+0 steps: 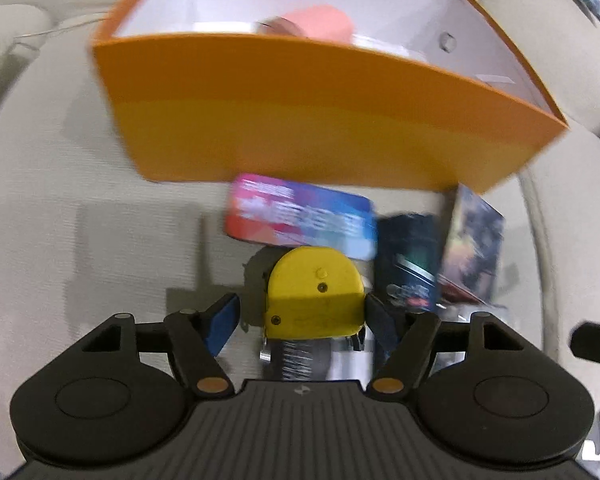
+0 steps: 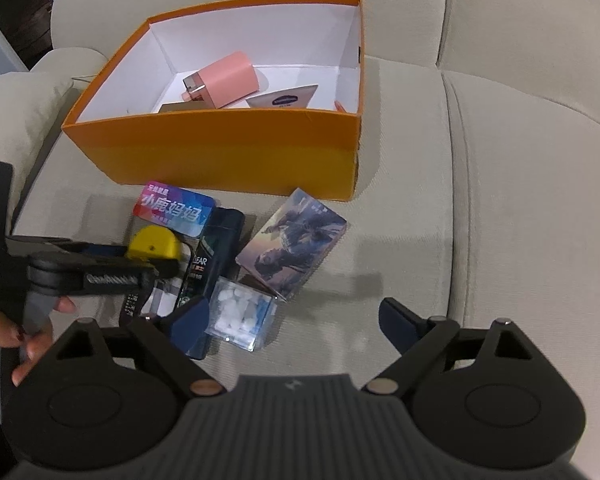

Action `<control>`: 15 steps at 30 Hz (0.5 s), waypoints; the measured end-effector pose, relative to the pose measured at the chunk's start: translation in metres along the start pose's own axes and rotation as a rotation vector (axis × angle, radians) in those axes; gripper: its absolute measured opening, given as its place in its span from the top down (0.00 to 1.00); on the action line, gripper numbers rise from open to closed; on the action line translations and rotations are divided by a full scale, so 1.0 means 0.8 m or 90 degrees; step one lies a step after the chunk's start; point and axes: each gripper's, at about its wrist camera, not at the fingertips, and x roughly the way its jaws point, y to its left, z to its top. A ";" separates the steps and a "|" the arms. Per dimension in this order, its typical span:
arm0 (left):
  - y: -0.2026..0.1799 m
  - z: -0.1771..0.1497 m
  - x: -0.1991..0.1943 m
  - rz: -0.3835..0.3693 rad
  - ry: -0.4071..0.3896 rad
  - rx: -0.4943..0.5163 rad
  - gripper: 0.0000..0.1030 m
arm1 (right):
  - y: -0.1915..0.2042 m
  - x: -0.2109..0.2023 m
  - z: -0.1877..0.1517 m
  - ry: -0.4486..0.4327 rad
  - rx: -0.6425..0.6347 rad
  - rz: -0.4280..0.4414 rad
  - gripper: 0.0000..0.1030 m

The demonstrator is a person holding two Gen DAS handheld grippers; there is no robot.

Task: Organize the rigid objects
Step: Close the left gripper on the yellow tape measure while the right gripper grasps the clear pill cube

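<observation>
a hand [image 2: 18,336] at the far left holds the left gripper [image 1: 302,312], which points down at a yellow tape measure [image 1: 314,298] on the beige sofa [image 2: 520,200]. its jaws are open around the tape: the right pad looks to touch the yellow side, the left blue pad [image 1: 222,326] stands clear of it. just behind the tape lies a pink-and-blue card [image 2: 174,208], then a dark bottle [image 2: 216,248], a clear box of white pieces [image 2: 242,314] and a picture box [image 2: 292,240], all close together. behind them sits the orange box [image 2: 228,148] (open-topped), with a pink item [image 2: 224,86] and a pale card [image 2: 282,98] inside. the right gripper [image 2: 294,320] hangs over bare cushion, jaws open and empty.
</observation>
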 end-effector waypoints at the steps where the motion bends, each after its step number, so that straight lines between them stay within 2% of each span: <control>1: 0.008 0.003 0.000 0.010 0.003 -0.011 0.20 | 0.000 0.000 0.000 0.000 0.000 0.001 0.11; 7: 0.064 0.011 0.005 -0.006 0.027 -0.098 0.20 | 0.005 -0.002 0.001 -0.001 -0.006 0.004 0.11; 10: 0.081 0.012 0.008 -0.006 0.028 -0.109 0.20 | 0.008 -0.002 0.002 -0.001 -0.011 0.006 0.11; 13: 0.091 0.011 0.013 0.021 0.028 -0.112 0.19 | 0.009 0.000 0.002 0.001 -0.013 0.003 0.11; 15: 0.096 0.011 0.013 0.013 0.025 -0.116 0.18 | 0.009 0.003 0.002 0.004 -0.014 -0.001 0.11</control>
